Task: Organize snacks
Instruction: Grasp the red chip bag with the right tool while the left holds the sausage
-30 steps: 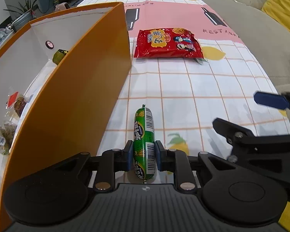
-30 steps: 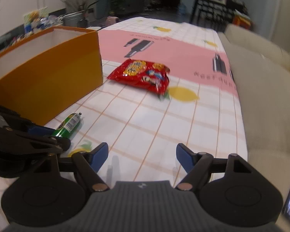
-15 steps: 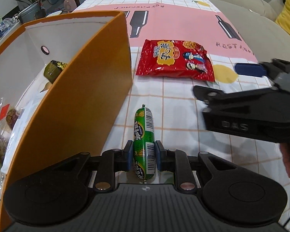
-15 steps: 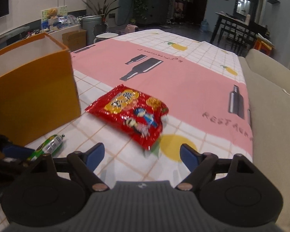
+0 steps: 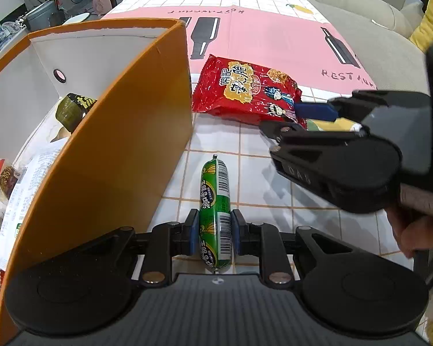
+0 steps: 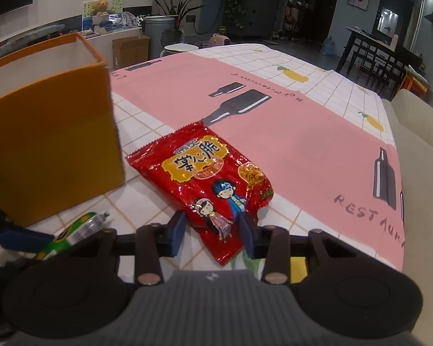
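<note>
1. Left claw (image 5: 214, 230): clamped on a green sausage stick (image 5: 215, 201), pads pressing its lower half; the stick points away along the surface (image 5: 216, 135), just beside the orange box's near wall.
2. Orange box (image 5: 115, 150): open-topped, white inside, standing at the surface's left edge. It holds a dark green packet (image 5: 72, 109) near its far wall and other wrapped snacks nearer, too small to name.
3. Red snack bag (image 6: 207, 184): lies flat where the checked cloth meets the pink band, near the box's far corner.
4. Right claw (image 6: 212, 232): jaws have just been closing; the bag's near end sits between them. Right pad touches the wrapper; whether the left pad does, cannot tell.
5. A hand (image 5: 418, 227) grips the right claw's handle.
</note>
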Available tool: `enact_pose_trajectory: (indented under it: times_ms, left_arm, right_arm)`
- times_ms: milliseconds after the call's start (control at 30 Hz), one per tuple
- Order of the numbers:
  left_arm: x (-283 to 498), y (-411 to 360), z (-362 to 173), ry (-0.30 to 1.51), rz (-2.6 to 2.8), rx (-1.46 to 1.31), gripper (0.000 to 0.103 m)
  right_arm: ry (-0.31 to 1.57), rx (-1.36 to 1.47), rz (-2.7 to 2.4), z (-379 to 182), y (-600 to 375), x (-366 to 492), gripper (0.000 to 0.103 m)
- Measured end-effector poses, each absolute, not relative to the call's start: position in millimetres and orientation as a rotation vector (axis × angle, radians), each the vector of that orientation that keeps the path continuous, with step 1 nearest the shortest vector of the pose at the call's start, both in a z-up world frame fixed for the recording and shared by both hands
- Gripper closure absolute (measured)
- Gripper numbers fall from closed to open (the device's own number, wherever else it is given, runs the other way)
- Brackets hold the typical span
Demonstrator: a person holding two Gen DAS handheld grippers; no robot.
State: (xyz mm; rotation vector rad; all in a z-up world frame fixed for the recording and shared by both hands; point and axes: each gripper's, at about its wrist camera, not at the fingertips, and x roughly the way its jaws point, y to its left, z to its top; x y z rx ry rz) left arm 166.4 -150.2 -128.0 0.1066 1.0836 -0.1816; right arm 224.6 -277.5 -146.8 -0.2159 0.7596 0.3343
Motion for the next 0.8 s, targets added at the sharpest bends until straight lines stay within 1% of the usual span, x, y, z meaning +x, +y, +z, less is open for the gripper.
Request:
enact_pose_trajectory:
  times_ms: [67, 100, 133, 467, 600, 800]
  left_arm:
    - [165, -148, -128, 1.080, -0.184, 0.106, 0.078]
    - [165, -147, -127, 1.080, -0.184, 0.105, 0.078]
    - [165, -146, -128, 1.081, -0.184, 0.103, 0.078]
    - [148, -134, -128, 1.086, -0.162, 0.107, 0.078]
    - [136, -128, -127, 1.097, -0.157, 0.105, 0.078]
    - [119, -117, -126, 1.127, -0.159, 0.096, 0.078]
  right_arm:
    - [0.752, -0.231, 0.332, -147, -275, 219, 0.075]
    - [0.748, -0.238, 0.330, -146, -274, 216, 0.085]
    - [0.745, -0.243, 0.321, -146, -274, 214, 0.087]
    - [0.796, -0.199, 0.187, -135, -271, 166, 0.091]
    - [0.844, -0.187, 0.114, -132, -268, 138, 0.091]
    - [0.949, -0.095, 0.066, -124, -258, 99, 0.091]
